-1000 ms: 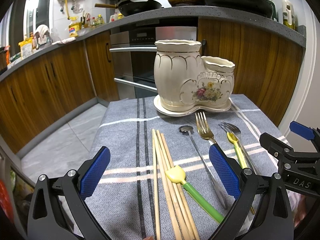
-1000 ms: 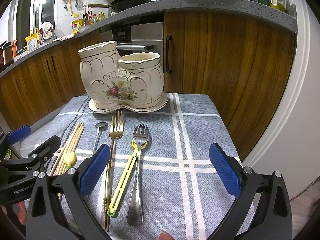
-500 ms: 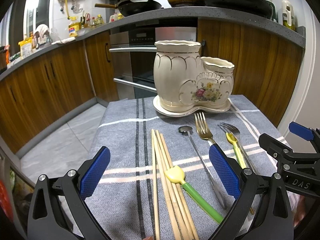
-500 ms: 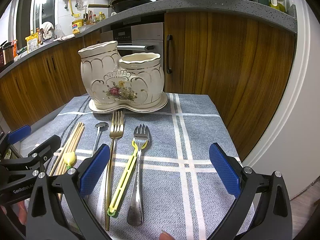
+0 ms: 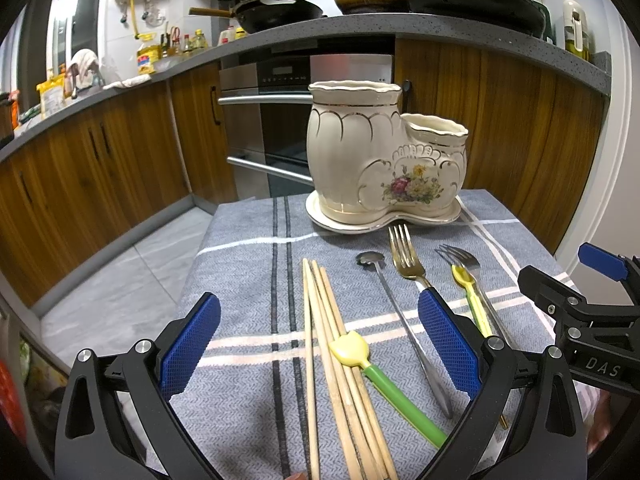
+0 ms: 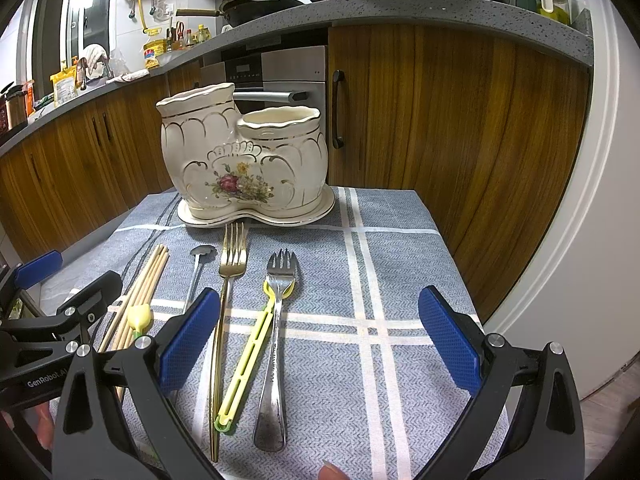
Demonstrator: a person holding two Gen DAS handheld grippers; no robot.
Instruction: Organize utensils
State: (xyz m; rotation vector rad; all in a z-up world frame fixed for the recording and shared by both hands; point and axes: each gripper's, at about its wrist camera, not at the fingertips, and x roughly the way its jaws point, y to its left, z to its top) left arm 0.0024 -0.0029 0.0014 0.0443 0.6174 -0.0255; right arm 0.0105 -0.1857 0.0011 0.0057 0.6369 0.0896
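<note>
A cream two-pot ceramic holder (image 5: 384,164) (image 6: 244,160) stands on its saucer at the far end of the grey checked cloth. In front of it lie several wooden chopsticks (image 5: 336,360) (image 6: 140,292), a yellow-tipped green utensil (image 5: 384,384), a thin steel spoon (image 5: 404,328) (image 6: 196,272), a gold fork (image 5: 404,256) (image 6: 228,280), a yellow utensil (image 6: 248,352) and a steel fork (image 6: 276,320). My left gripper (image 5: 320,348) is open and empty above the chopsticks. My right gripper (image 6: 320,344) is open and empty to the right of the steel fork.
Wooden cabinets (image 6: 440,120), an oven (image 5: 280,120) and a grey counter with pans (image 5: 360,28) stand behind the table. The floor (image 5: 120,280) drops off at the cloth's left edge. A white wall edge (image 6: 580,240) is at the right.
</note>
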